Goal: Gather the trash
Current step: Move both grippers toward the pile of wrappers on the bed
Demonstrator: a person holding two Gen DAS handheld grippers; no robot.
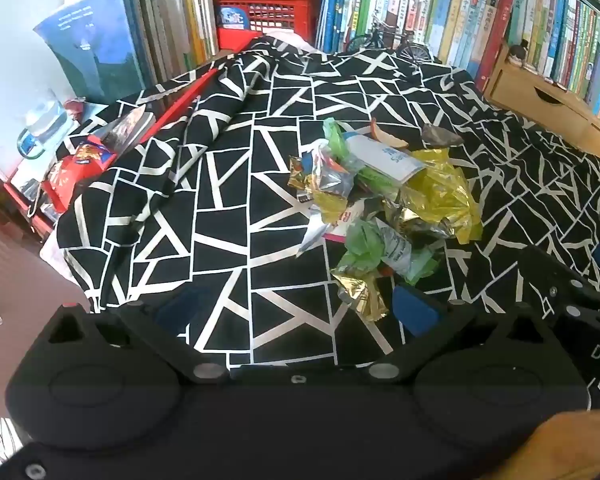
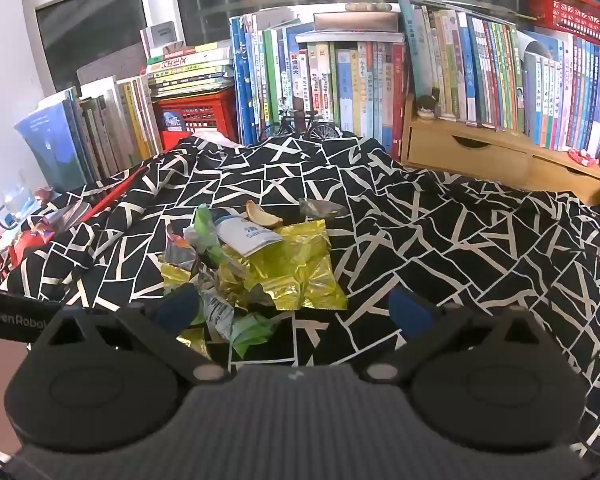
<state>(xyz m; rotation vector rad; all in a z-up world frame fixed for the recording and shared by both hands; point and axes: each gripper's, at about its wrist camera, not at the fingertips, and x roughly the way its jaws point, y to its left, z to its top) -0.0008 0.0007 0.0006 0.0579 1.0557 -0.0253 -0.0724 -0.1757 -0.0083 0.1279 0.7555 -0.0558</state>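
A pile of trash (image 1: 384,196) lies on a black-and-white patterned cloth (image 1: 228,200): yellow foil bags (image 2: 296,268), green wrappers (image 1: 364,244), a white packet (image 2: 246,232), an orange peel (image 2: 262,216) and a grey scrap (image 2: 320,207). My left gripper (image 1: 296,308) is open just short of the pile, its right pad beside a gold wrapper (image 1: 360,296). The right gripper (image 2: 296,312) is open too, with the near edge of the pile between its fingers. Neither one holds anything. The right gripper's body shows in the left wrist view (image 1: 580,312).
Rows of books (image 2: 340,80) line the back. A red crate (image 2: 196,116), a small model bicycle (image 2: 300,128) and a wooden drawer unit (image 2: 480,152) stand behind the cloth. More clutter and a red tray (image 1: 72,164) sit at the left.
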